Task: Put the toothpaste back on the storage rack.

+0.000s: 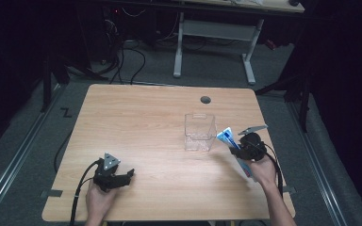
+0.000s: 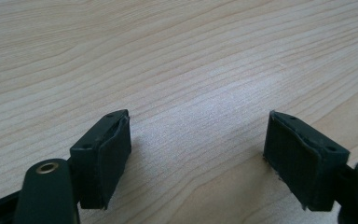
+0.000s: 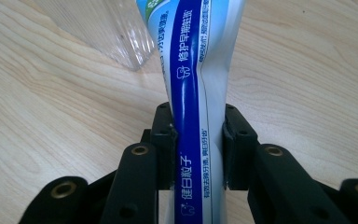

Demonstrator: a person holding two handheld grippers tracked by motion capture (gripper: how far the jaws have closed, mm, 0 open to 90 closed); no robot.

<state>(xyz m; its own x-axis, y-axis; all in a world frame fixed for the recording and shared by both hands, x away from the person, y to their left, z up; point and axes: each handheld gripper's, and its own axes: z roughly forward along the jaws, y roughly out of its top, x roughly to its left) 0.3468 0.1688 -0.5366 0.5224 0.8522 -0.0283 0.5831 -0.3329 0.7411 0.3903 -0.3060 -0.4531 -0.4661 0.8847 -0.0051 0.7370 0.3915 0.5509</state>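
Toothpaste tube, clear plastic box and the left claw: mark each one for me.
toothpaste tube [image 3: 198,93], right gripper view, on its blue printed body above the jaws.
clear plastic box [image 1: 200,133], high view, on its front wall.
left claw [image 2: 198,156], left gripper view, midway between its open tips.

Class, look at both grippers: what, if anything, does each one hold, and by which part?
The right gripper clamps a blue-and-white toothpaste tube across the middle of its body. The left gripper is open and holds nothing.

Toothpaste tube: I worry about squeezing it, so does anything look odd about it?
Yes. The right claw pinches the toothpaste tube mid-body, and the tube narrows visibly between the jaws. No paste has spilled on the table.
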